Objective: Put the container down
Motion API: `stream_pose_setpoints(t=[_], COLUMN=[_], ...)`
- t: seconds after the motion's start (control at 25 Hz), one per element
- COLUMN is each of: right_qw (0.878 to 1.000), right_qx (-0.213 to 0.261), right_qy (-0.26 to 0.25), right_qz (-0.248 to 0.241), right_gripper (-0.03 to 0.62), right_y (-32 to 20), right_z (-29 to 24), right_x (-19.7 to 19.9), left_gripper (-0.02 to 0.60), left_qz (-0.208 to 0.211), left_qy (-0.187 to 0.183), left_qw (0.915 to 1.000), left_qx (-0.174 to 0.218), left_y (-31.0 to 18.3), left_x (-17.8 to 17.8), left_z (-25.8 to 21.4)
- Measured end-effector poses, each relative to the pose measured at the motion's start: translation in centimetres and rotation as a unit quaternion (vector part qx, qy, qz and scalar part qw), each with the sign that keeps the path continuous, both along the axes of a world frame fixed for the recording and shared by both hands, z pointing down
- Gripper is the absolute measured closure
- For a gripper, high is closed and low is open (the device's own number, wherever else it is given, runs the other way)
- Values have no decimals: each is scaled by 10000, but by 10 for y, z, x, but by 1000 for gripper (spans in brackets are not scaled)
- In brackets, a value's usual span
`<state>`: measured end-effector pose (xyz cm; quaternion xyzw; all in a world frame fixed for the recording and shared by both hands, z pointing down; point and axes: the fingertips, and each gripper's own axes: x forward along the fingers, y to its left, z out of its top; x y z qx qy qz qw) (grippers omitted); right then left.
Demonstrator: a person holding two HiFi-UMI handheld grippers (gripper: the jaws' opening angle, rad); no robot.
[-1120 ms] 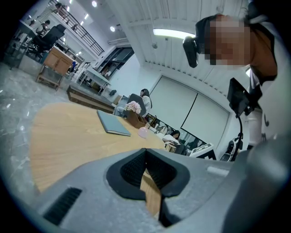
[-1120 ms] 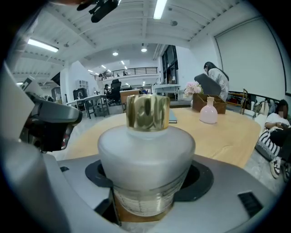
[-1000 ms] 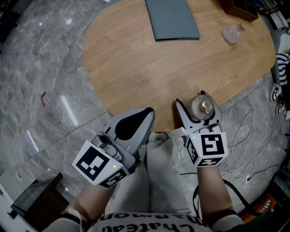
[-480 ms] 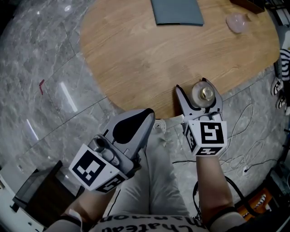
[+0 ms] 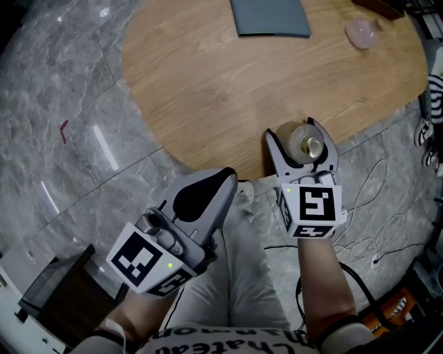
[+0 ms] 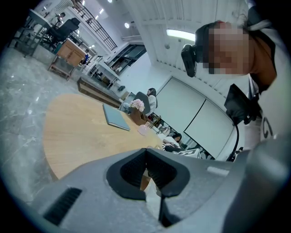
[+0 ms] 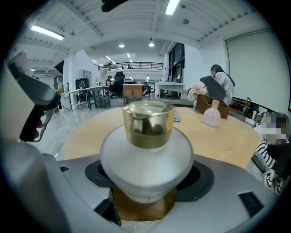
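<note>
Your right gripper point(image 5: 296, 138) clamps the gold-capped white container point(image 7: 146, 157) by its sides, plain in its own view. The head view places it over the bench's point(image 5: 208, 83) near edge. Your left gripper point(image 6: 146, 158), jaws together on nothing, hangs off the bench.

Tabletop point(image 5: 228, 97): oval, light wood grain, standing on a grey marble-tiled floor point(image 5: 62, 83).
Far end: flat grey-blue folder point(image 5: 270, 17) lying on it.
To its right, a small pink vase point(image 5: 363, 33), upright; near that, a dark wooden box point(image 7: 223, 110).
Near edge: frosted container point(image 5: 304, 144) with a gold cap, clamped in the right tongs point(image 5: 295, 136); contact with the tabletop cannot be told.
Floor, right side: loose cables point(image 5: 377, 200).
</note>
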<state>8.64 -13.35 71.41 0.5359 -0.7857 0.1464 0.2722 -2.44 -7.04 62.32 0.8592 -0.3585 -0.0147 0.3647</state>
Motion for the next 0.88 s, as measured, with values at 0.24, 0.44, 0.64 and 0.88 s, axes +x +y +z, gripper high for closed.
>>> stream_pose_setpoints(t=[0.24, 0.44, 0.64, 0.88], right_qw=[10000, 10000, 9993, 9975], right_qx=[26, -75, -346, -611], right_qy=[8, -4, -135, -257], right_qz=[-7, -42, -108, -242], right_gripper=[266, 266, 266, 266], right_y=[1, 1, 4, 9], right_z=[1, 2, 7, 9], right_x=[1, 1, -2, -2], left_gripper=[566, 566, 566, 566], left_qz=[1, -71, -126, -127], left_qy=[21, -48, -127, -188], left_qw=[10000, 9999, 9996, 9997], left_qx=[-85, -118, -198, -120], left_y=[5, 0, -8, -20], left_x=[1, -4, -7, -9], left_z=[0, -4, -15, -52])
